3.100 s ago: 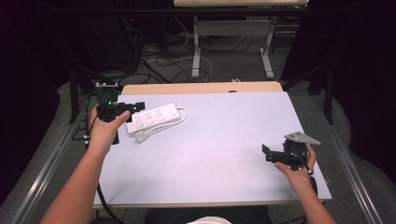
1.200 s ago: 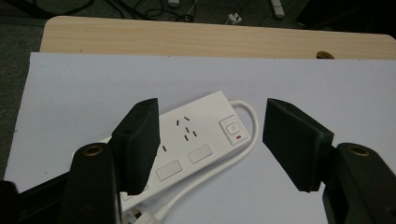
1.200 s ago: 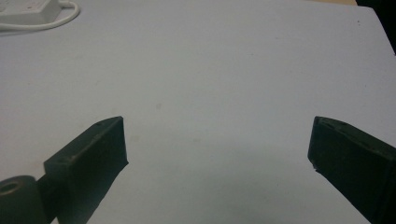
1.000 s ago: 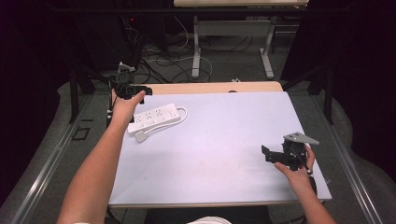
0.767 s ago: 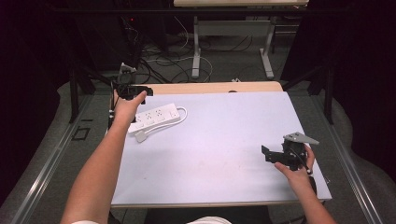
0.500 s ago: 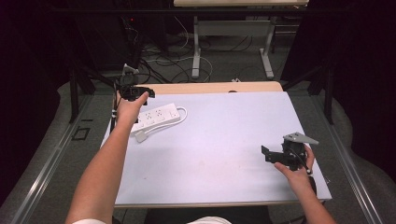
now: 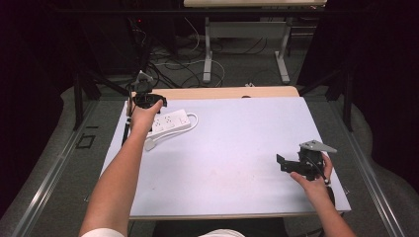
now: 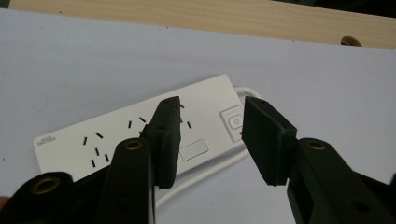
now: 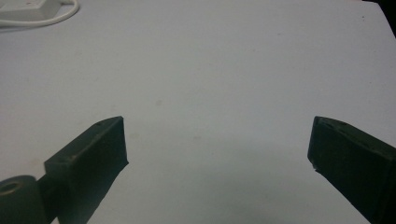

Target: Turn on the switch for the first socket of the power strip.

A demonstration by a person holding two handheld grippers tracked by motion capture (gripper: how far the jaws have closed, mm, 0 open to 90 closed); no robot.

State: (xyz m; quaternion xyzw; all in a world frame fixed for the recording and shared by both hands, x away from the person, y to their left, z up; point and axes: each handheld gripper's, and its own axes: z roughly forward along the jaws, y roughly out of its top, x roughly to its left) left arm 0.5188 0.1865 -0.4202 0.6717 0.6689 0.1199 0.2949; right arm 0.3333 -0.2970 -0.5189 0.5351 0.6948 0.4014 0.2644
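Observation:
A white power strip lies at the far left of the pale table, its white cord looping round its right end. My left gripper hovers just above the strip's far side, held in the person's hand. In the left gripper view the open jaws frame the strip near its switch, with nothing between them. My right gripper rests low over the table's near right, jaws pointing left. Its jaws stand wide open above bare tabletop.
A wooden strip runs along the table's far edge. Beyond it, cables and desk legs stand on the floor. A corner of the power strip and its cord sit far off in the right gripper view.
My left gripper has risen from the strip's left end to the far edge, then drifted right over the strip. The right gripper has stayed put.

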